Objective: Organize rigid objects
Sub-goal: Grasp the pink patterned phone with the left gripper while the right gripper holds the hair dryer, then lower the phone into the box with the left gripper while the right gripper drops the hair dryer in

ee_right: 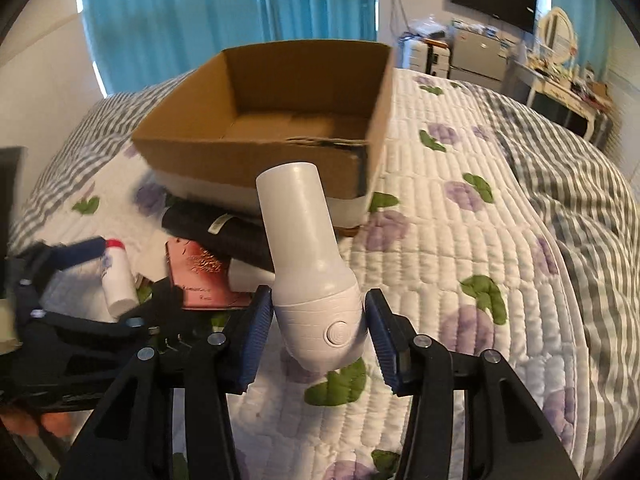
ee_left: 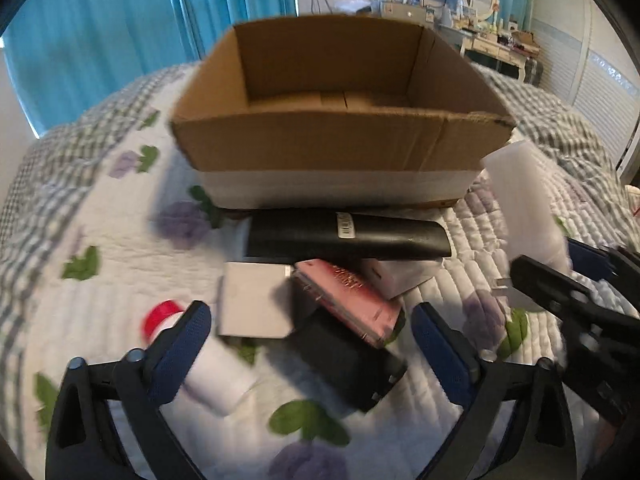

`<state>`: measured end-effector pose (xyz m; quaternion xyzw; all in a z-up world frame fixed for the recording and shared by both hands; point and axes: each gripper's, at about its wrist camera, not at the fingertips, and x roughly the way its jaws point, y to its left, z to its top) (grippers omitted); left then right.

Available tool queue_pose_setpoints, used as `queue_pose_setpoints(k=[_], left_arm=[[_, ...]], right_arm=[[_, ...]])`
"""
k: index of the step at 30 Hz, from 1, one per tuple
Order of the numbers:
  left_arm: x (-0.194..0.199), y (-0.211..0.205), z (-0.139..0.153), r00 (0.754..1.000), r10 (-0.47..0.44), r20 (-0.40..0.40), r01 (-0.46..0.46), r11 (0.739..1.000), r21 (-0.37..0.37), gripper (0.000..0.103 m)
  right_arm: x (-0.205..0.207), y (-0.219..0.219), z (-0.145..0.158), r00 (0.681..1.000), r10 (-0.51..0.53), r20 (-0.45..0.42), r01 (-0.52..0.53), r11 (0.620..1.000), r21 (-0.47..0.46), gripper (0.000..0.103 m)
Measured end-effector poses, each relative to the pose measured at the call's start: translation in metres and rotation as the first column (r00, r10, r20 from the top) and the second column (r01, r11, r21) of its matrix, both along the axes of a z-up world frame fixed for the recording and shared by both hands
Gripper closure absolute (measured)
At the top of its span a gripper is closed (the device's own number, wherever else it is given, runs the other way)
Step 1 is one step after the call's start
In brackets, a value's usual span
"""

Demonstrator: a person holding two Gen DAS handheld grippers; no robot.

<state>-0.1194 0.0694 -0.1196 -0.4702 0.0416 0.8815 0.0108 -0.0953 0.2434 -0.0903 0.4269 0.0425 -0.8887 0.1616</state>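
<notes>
Bed: my work surface is one white quilt (ee_right: 460, 264) with purple flowers and green leaves; a grey striped blanket lies along its edges.
Red-capped bottle (ee_left: 208, 368): one, white, lying on its side at the far left of the pile, partly behind my left gripper's left finger.
Left gripper (ee_left: 310, 356): mine, jaws spread wide, nothing between the pads; it hangs over the pile.
Grey boxes: two counted, one (ee_left: 256, 300) left of centre, one (ee_left: 400, 276) poking out right of the red box.
Red box (ee_left: 352, 296): one, flat, tilted, resting on a black object (ee_left: 352, 364) beneath it.
Black long box (ee_left: 348, 236): one, with a white label, lying across the pile, just in front of the carton.
Cardboard box (ee_left: 320, 140): one, open-topped, on the quilt behind the pile; I see nothing inside it.
White device (ee_right: 308, 264): one, tube-shaped with a round button, upright and tilted, lifted off the quilt.
Right gripper (ee_right: 318, 332): mine, jaws part-closed with both blue pads against the device's bulbous lower end.
</notes>
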Motion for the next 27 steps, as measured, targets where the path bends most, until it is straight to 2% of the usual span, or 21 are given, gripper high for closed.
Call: queue_pose_setpoints(k=[1, 2, 4, 5, 7, 12, 15, 22, 27], left_arm=[[-0.005, 0.002, -0.005, 1.000, 0.005, 0.019, -0.005, 1.000, 0.005, 0.026], [-0.011, 0.004, -0.010, 0.999, 0.010, 0.042, -0.011, 1.000, 0.022, 0.034], [-0.020, 0.004, -0.018, 0.996, 0.013, 0.083, -0.020, 0.996, 0.084, 0.041], [-0.022, 0.004, -0.018, 0.997, 0.015, 0.079, -0.023, 0.994, 0.103, 0.055], [-0.024, 0.008, -0.017, 0.998, 0.004, 0.069, -0.011, 0.996, 0.094, 0.066], [-0.015, 0.008, -0.006, 0.999, -0.006, 0.040, 0.001, 0.993, 0.120, 0.079], [-0.003, 0.011, 0.007, 0.999, -0.039, 0.004, 0.038, 0.993, 0.111, 0.089], [0.025, 0.012, 0.046, 0.991, -0.095, -0.095, 0.103, 0.992, 0.079, 0.093], [0.038, 0.003, 0.088, 0.978, -0.089, -0.187, 0.102, 0.993, 0.057, 0.093]], right_arm=[[-0.007, 0.002, 0.001, 1.000, -0.004, 0.001, 0.004, 1.000, 0.000, 0.056], [-0.008, 0.003, 0.001, 1.000, -0.006, 0.004, 0.006, 1.000, -0.003, 0.056], [-0.008, 0.004, -0.001, 1.000, -0.005, 0.005, 0.005, 1.000, -0.002, 0.056], [-0.009, 0.002, -0.002, 1.000, 0.008, 0.013, -0.008, 1.000, -0.005, 0.056], [-0.011, 0.000, -0.003, 1.000, 0.011, 0.015, -0.011, 1.000, 0.002, 0.056], [-0.009, -0.001, -0.005, 1.000, 0.015, 0.007, -0.016, 1.000, 0.015, 0.056], [-0.005, -0.003, -0.001, 1.000, 0.018, -0.011, -0.018, 1.000, 0.023, 0.056], [0.008, -0.008, 0.021, 0.998, 0.017, -0.058, -0.017, 1.000, 0.003, 0.056], [0.022, -0.011, 0.057, 0.991, 0.024, -0.135, -0.023, 1.000, 0.005, 0.057]])
